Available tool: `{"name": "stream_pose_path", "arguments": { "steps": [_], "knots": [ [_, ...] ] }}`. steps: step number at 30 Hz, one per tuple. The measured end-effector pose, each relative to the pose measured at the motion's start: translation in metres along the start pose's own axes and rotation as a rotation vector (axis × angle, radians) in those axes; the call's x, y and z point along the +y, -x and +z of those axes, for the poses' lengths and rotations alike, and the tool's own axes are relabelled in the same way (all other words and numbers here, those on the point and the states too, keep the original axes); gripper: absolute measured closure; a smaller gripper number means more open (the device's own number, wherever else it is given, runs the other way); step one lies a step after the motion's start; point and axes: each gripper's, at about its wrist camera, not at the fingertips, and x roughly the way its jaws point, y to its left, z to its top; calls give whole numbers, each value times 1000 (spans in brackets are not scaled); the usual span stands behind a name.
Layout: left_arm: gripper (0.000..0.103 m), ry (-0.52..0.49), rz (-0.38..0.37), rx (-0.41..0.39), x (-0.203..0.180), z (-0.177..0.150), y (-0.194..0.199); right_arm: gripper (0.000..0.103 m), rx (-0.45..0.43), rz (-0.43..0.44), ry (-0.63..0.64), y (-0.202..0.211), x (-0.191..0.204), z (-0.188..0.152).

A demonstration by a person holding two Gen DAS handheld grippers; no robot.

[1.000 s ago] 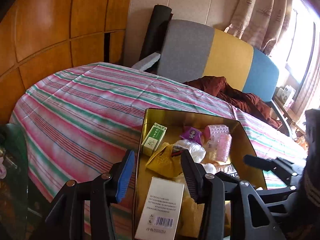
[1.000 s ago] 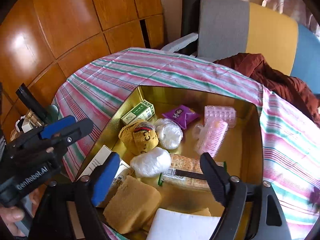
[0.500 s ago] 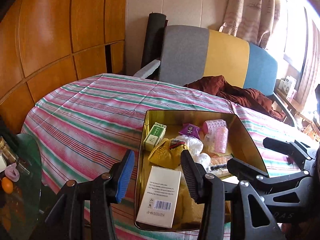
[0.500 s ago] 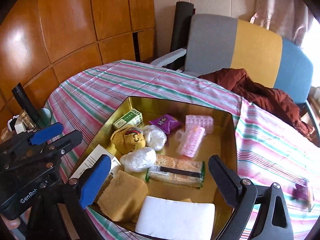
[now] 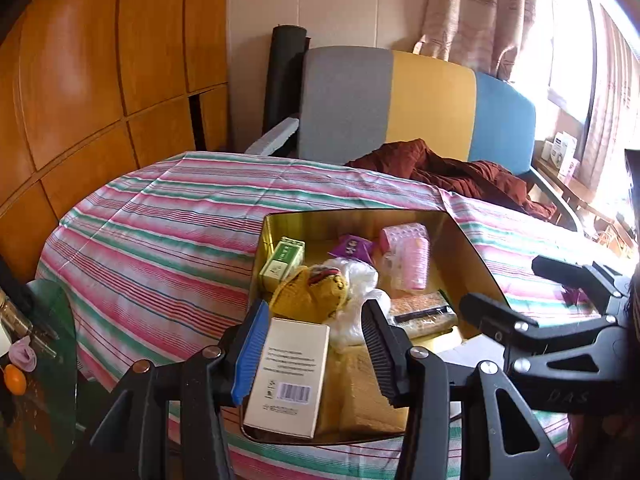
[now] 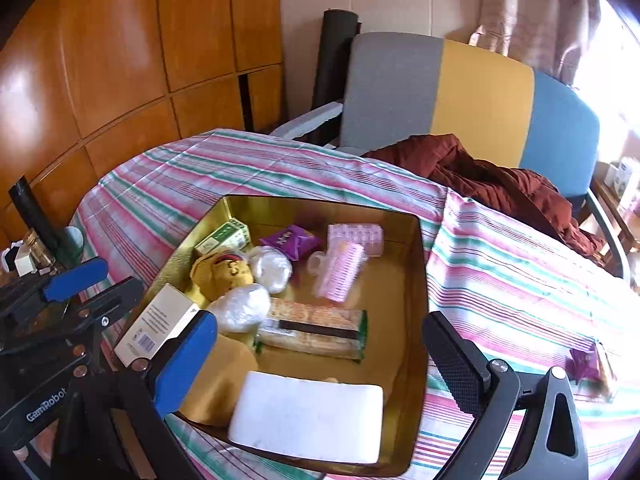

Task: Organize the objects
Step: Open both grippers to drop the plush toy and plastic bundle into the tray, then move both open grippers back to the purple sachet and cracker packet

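A gold tin [image 6: 416,280] [image 5: 472,256] sits on the striped table. It holds a white barcode box [image 5: 288,376] [image 6: 156,328], a yellow plush [image 5: 316,292] [image 6: 220,272], a green box [image 5: 282,262], a purple sachet [image 6: 292,240], a pink roller [image 6: 340,272], a cracker packet [image 6: 316,330], a white block [image 6: 308,416] and a tan cloth [image 6: 216,380]. My left gripper [image 5: 316,348] hovers open above the tin's near left corner. My right gripper [image 6: 320,364] hangs open over the near edge. Neither holds anything.
A small purple packet [image 6: 584,360] lies on the tablecloth [image 5: 160,240] right of the tin. Behind the table stand a grey, yellow and blue chair [image 5: 432,108] with a dark red garment [image 6: 500,188]. A glass side table [image 5: 36,380] with small items is at the left.
Both grippers have drawn back and up from the tin, so more of the table and the tin's near edge shows. Both stay open. The objects in the tin have not moved.
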Motion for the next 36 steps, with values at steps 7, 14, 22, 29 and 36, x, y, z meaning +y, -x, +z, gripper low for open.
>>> {"name": "stream_pose_path", "arguments": {
  "steps": [7,14,22,29,36],
  "knots": [
    [55,-32,-27,16,-13,-4,0,0,0,-39,-42,5,-25,-4],
    [55,-72,-52,20,-31,-5,0,0,14,-101,-76,9,-57,-11],
    [55,-120,-95,22,-51,-2,-1,0,56,-189,-162,15,-125,-25],
    [55,-167,-144,30,-76,-1,-3,0,103,-281,-329,30,-219,-47],
    [55,-214,-190,46,-104,2,-8,0,94,-411,-579,61,-332,-72]
  ]
}}
